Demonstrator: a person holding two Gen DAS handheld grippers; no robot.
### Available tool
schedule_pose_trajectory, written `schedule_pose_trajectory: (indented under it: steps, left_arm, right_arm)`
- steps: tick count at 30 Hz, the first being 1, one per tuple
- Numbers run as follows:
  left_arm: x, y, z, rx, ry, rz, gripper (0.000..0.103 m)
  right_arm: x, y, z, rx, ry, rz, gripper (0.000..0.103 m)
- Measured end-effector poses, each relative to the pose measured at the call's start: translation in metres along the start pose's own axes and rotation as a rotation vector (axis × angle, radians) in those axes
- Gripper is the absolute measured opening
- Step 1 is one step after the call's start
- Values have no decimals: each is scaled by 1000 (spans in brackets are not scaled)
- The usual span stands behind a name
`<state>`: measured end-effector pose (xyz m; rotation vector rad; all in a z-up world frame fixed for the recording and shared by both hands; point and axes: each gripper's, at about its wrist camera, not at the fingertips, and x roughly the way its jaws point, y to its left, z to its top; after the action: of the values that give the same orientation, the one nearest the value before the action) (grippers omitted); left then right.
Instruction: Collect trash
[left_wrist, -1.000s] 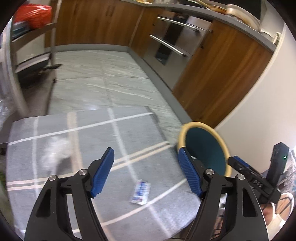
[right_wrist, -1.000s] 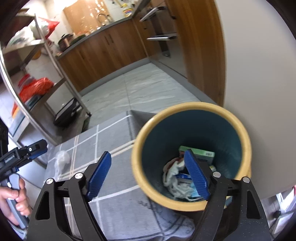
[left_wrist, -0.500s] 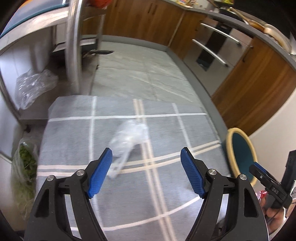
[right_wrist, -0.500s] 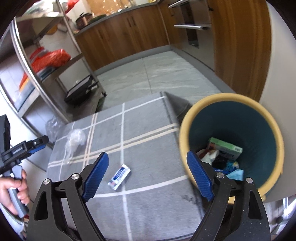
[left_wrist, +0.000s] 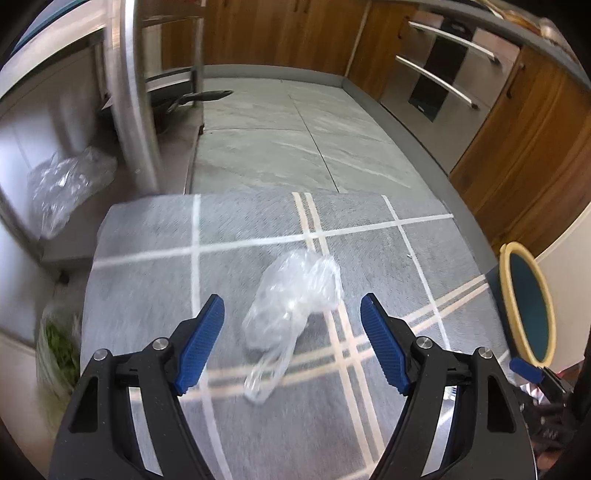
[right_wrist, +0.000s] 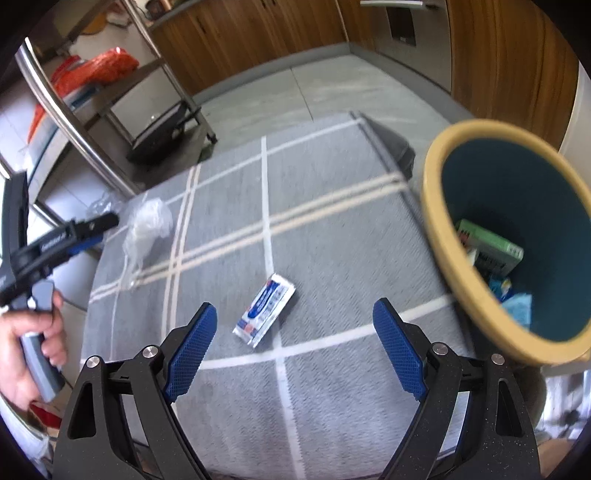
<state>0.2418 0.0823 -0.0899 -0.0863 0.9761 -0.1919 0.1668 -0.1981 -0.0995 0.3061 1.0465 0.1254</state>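
We list: left claw (left_wrist: 291, 341), jaws wide, empty, above a crumpled clear plastic bag (left_wrist: 291, 306) on the grey rug (left_wrist: 147, 258). Right claw (right_wrist: 293, 347), wide, empty, over a sachet (right_wrist: 265, 309); bin (right_wrist: 439, 221) beside.

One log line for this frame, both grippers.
left gripper: open, over plastic bag | right gripper: open, over wrapper | bin: partly filled

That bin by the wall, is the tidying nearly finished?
Partly. The bin already holds a green box and other scraps. Nothing is gripped: both grippers are open. A crumpled plastic bag and a small packet remain on the rug.
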Motion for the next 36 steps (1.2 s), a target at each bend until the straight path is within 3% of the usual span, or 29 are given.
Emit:
schedule_pose_trajectory:
  steps: [9,11,16,20,22,23,29,36]
  left_arm:
    - [37,-12,13,82,42,59,74]
    - [45,-14,11,96,55,72,66]
    - [52,-12,4,86,82,66,38]
    - [44,-6,1,56,69,78,30]
    - [39,-4,-1,40,59,79,29]
    - [35,-2,-2,28,51,78,28]
    - [11,-2,-5,-11,10,55,27]
    - [-18,-12,-4,-41,-28,13,27]
  right_arm:
    - [20,15,-12,-47,38,-51,86]
    - [22,19,-15,-70,34,-64,83]
    - [29,29,-20,-135,29,-100,65]
    - [31,34,-19,-159,23,-87,42]
    - [32,36,-20,-167,22,-77,23]
    - [33,36,-21,-171,26,-65,19]
    - [29,41,-20,-202,10,-13,5]
    - [9,37,-15,-209,-26,33,1]
